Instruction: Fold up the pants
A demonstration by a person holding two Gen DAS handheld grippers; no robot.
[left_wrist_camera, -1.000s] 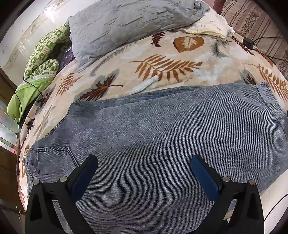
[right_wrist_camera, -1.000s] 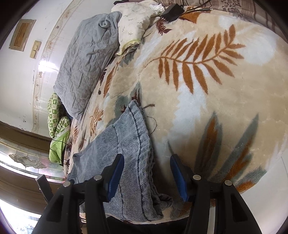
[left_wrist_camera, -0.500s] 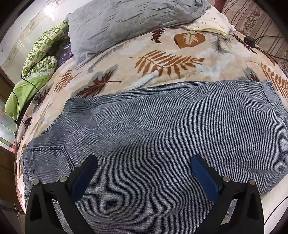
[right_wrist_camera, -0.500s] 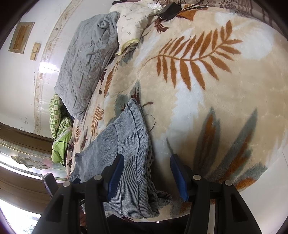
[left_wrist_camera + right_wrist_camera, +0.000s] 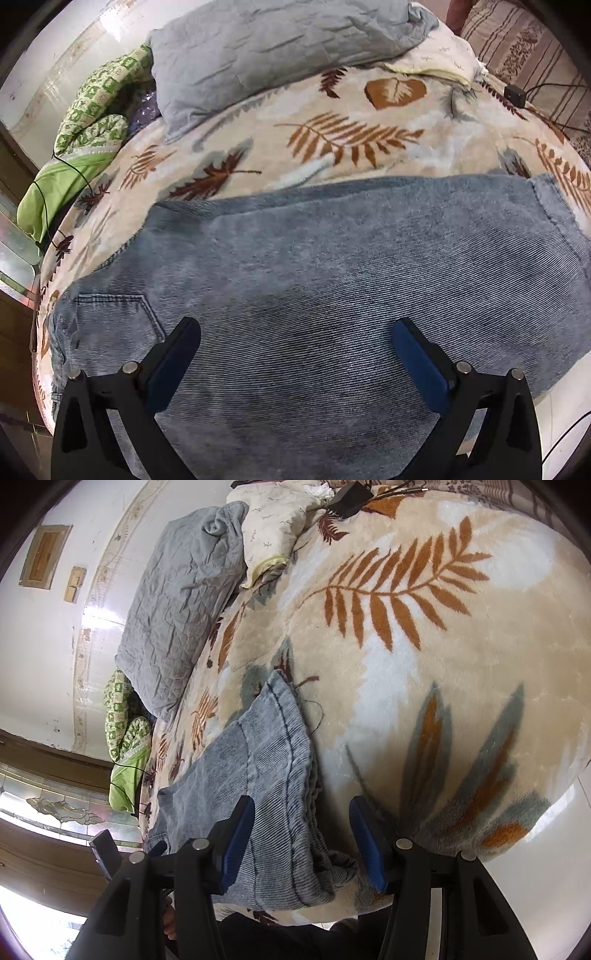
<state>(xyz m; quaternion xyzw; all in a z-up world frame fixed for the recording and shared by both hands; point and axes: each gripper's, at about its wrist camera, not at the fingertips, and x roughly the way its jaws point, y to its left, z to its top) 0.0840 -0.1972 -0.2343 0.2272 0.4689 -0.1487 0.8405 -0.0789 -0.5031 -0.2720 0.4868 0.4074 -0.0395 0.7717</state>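
Bed, leaf-print blanket [image 5: 369,122]: fills both views and carries everything; bare cream pile takes the right half of the right-wrist frame.

Pants [image 5: 332,280], grey-blue ribbed denim: lying flat across the lower two thirds of the left-wrist frame, waist and back pocket at lower left, hem end at right edge. In the right-wrist view the hem end [image 5: 280,746] sits at lower centre, and several stacked fabric edges show along its right side. I judge the legs are already laid one over the other, so the lengthwise fold is done. The garment lies at full length; the crosswise folds, hem toward waist, are still to do.

Grey pillow [image 5: 280,48]: top of the left-wrist frame, well apart from the pants.

Green patterned cloth [image 5: 92,122]: upper left of that frame, off the work area.

My left tongs [image 5: 295,343]: bottom of the left-wrist frame, jaws spread wide above the mid-leg denim, nothing gripped.

My right tongs [image 5: 303,834]: bottom centre of the right-wrist frame, jaws about half apart, straddling the hem's layered edge; the pads do not appear to press the cloth, so I count nothing held.

Black adapter with cables [image 5: 351,498]: top of the right-wrist frame, far from the pants.
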